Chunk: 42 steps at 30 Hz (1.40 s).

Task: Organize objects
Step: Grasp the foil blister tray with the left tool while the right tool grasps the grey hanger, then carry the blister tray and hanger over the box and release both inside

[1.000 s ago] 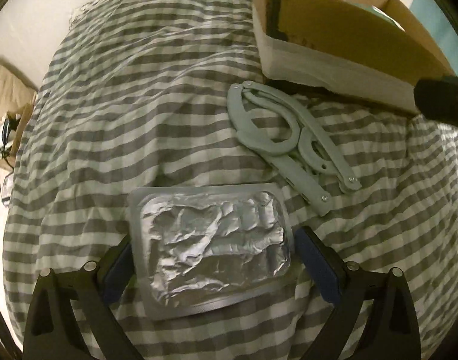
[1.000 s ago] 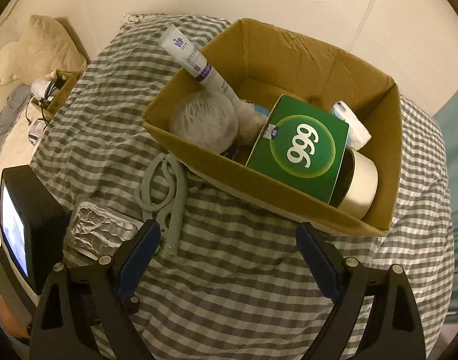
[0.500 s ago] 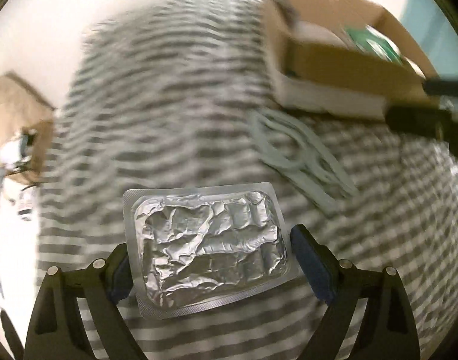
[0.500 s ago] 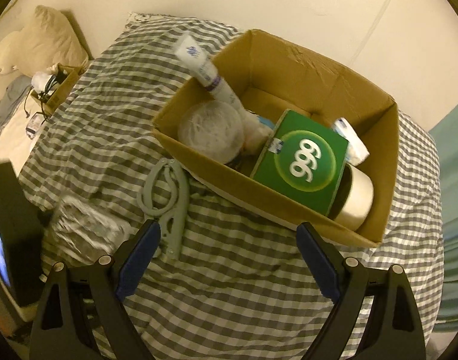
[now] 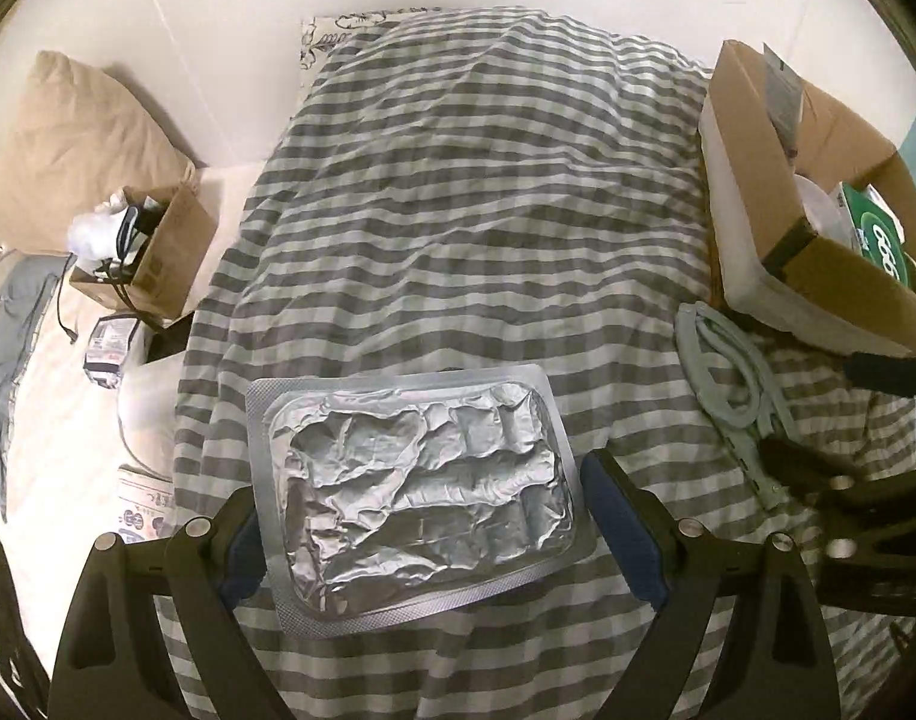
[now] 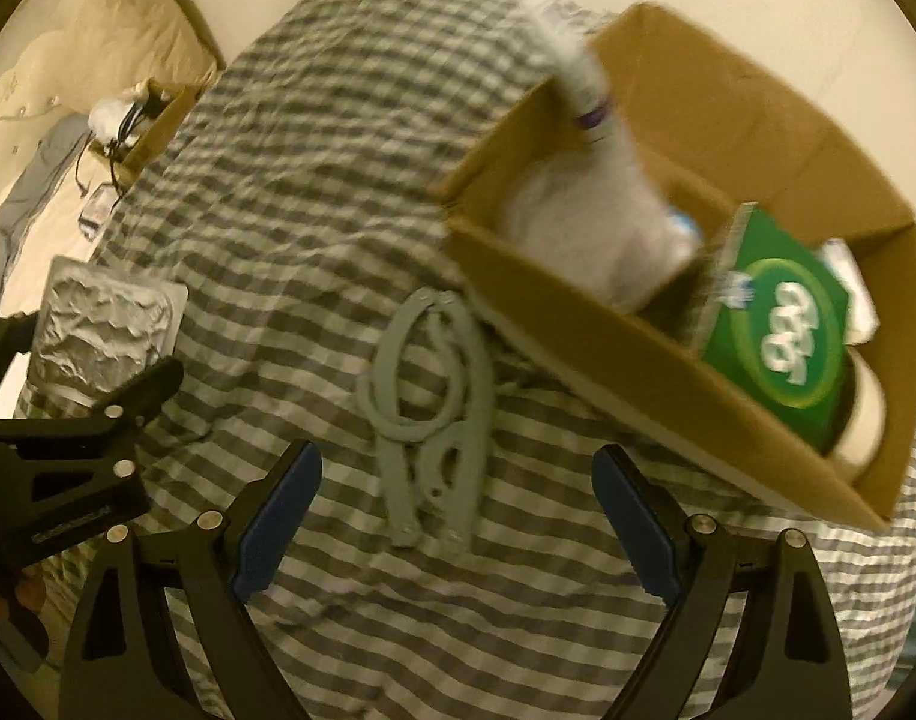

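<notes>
Status, all relative to the cardboard box [image 6: 668, 324]: box is already holding a green carton [image 6: 782, 342], a white tube [image 6: 578, 78], a tape roll and a few blurred white items — so most of the sorting looks done. 2 things are still outside it: the foil blister pack [image 5: 413, 495] and the grey folding hanger [image 6: 428, 414].

My left gripper [image 5: 419, 531] is holding the blister pack, jaws closed against its 2 short edges, up off the striped duvet [image 5: 458, 210] and well to the left of the box. Pack's long axis is running across my fingers, foil side facing the camera.

My right gripper [image 6: 458, 516] is hanging wide open, empty, over the hanger, which is lying on the duvet just beside the box's near wall — long axis pointing from my jaws toward the box.
</notes>
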Each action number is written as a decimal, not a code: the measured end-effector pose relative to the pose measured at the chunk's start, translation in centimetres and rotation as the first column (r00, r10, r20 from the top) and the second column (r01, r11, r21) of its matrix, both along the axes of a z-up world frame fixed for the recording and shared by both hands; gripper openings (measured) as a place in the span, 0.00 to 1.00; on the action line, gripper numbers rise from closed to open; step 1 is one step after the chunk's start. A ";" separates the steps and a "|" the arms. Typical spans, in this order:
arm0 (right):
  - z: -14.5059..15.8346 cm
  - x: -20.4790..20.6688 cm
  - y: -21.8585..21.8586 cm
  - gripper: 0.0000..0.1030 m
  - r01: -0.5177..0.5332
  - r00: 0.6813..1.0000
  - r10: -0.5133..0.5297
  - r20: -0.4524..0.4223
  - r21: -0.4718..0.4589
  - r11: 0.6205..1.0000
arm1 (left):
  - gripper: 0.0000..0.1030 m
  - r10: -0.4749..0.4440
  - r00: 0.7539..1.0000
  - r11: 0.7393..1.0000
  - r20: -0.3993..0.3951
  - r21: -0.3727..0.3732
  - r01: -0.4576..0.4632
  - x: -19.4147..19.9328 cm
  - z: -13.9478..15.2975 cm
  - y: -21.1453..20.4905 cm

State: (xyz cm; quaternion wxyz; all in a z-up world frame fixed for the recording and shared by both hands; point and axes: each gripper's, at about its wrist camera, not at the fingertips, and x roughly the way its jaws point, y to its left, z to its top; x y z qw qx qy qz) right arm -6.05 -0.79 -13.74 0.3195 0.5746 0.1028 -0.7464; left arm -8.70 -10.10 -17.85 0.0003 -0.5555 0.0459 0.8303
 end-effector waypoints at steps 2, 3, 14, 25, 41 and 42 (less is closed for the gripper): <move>-0.8 -0.1 -1.1 0.87 -0.011 1.000 0.011 0.018 0.012 1.000 | 0.91 -0.002 1.000 1.000 0.001 -0.001 0.002 0.0 0.0 -0.2; -1.2 -0.2 -1.6 0.85 -0.014 1.000 0.014 0.028 0.015 1.000 | 0.91 -0.001 1.000 1.000 0.002 0.002 0.001 0.0 0.0 -0.3; -3.7 -1.8 -5.4 0.80 0.182 0.979 -0.187 0.079 0.057 0.982 | 0.91 -0.005 1.000 0.999 0.022 0.035 0.004 -0.3 -0.7 -1.3; -3.7 -1.8 -6.1 0.51 0.155 0.985 -0.162 0.058 0.114 0.981 | 0.91 0.008 0.999 0.999 0.032 0.047 -0.010 -0.2 -0.4 -1.6; 2.9 3.3 -4.0 0.12 0.169 0.985 -0.164 -0.044 0.125 0.978 | 0.91 0.015 0.999 1.000 -0.034 -0.004 -0.015 1.8 3.1 -0.2; 3.6 3.6 -3.6 0.12 0.180 0.983 -0.174 -0.056 0.115 0.977 | 0.91 0.015 0.999 1.000 -0.038 -0.006 -0.015 1.9 3.4 0.0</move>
